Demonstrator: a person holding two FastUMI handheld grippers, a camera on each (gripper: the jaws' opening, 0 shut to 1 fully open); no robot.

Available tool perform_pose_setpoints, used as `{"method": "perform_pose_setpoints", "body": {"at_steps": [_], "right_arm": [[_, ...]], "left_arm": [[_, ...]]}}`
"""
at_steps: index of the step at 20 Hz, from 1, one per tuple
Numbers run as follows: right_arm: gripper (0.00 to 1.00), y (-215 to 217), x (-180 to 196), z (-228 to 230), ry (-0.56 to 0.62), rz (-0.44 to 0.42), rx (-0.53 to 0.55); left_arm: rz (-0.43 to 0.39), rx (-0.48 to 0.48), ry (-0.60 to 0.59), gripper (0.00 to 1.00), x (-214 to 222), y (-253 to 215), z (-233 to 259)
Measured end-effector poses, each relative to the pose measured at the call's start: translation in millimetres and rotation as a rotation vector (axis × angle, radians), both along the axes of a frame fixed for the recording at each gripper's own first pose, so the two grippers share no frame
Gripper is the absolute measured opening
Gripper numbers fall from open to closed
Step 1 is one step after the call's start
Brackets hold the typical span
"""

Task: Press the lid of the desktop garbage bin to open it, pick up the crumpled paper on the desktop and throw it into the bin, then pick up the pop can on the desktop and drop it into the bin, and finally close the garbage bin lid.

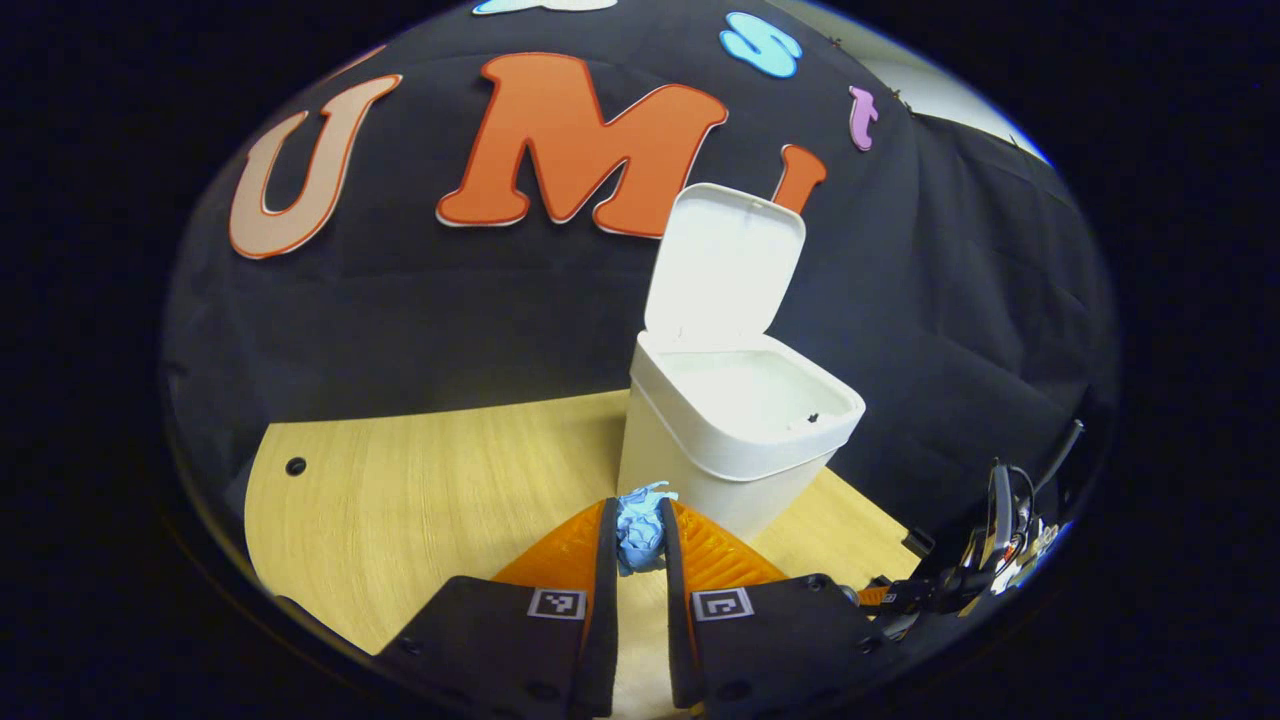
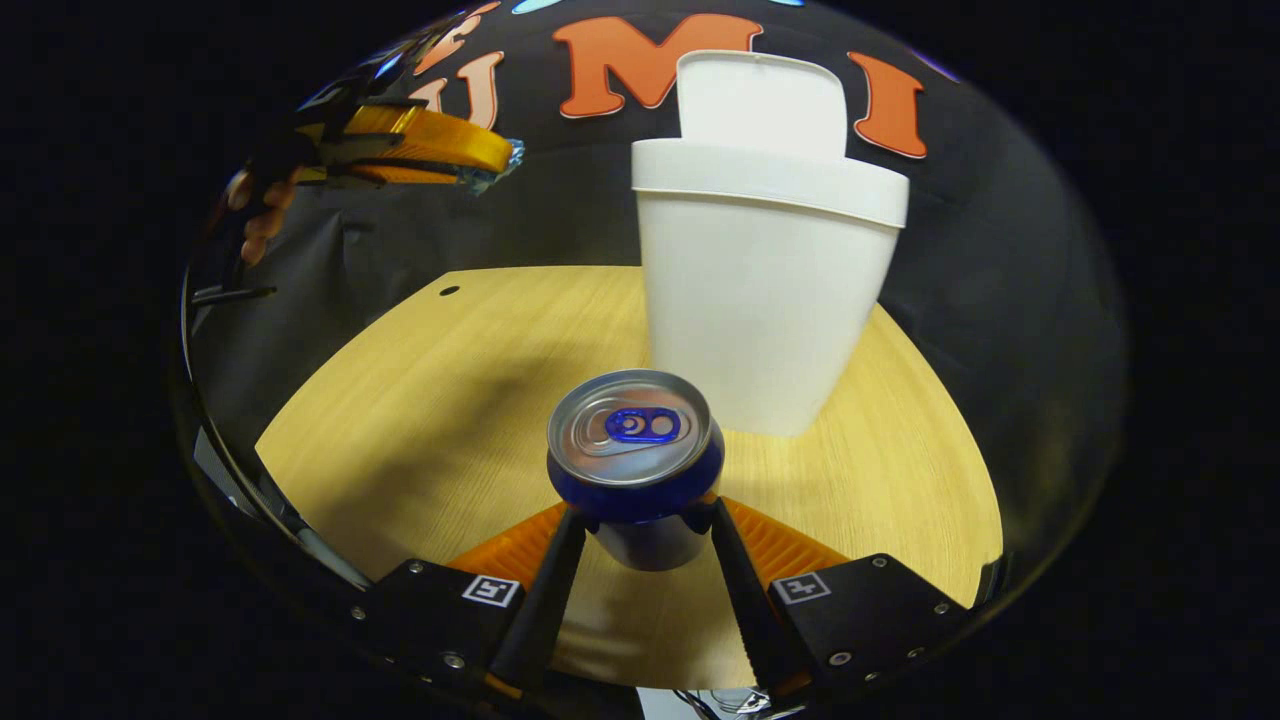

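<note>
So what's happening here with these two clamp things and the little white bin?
A person is clearing a desk with a handheld gripper in each hand. The bin stands with its lid flipped up. The left gripper pinches a crumpled paper and holds it raised near the bin, not yet over the opening. The right gripper is closed around an upright pop can on the table.

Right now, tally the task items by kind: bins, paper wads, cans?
Bins: 1, the garbage bin, lid up.
Paper wads: 1, the crumpled paper in the left gripper.
Cans: 1, the pop can in the right gripper.
Total: 3.
</note>
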State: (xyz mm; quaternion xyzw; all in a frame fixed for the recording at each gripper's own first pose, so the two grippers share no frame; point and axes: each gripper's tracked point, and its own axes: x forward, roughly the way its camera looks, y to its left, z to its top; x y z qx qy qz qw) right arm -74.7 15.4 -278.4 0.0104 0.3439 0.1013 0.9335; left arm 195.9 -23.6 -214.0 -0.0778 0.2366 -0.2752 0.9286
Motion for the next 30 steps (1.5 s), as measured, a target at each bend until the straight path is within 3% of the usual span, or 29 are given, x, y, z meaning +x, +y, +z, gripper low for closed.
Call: {"method": "perform_pose_setpoints", "body": {"at_steps": [9,24,30], "right_arm": [[0.77,-8.7,0.2,0.2,0.007,-0.110,0.013],[0.77,-27.9,0.8,11.1,-0.020,-0.291,0.005],[0.77,-32.2,0.6,22.1,-0.026,-0.299,0.009]], "left_arm": [[-0.084,0.000,-0.126,0.24,32.9,-35.1,29.8],[-0.158,0.052,-0.195,0.24,56.9,-71.7,34.4],[-0.142,0.041,-0.162,0.36,61.1,-73.4,27.7]]}}
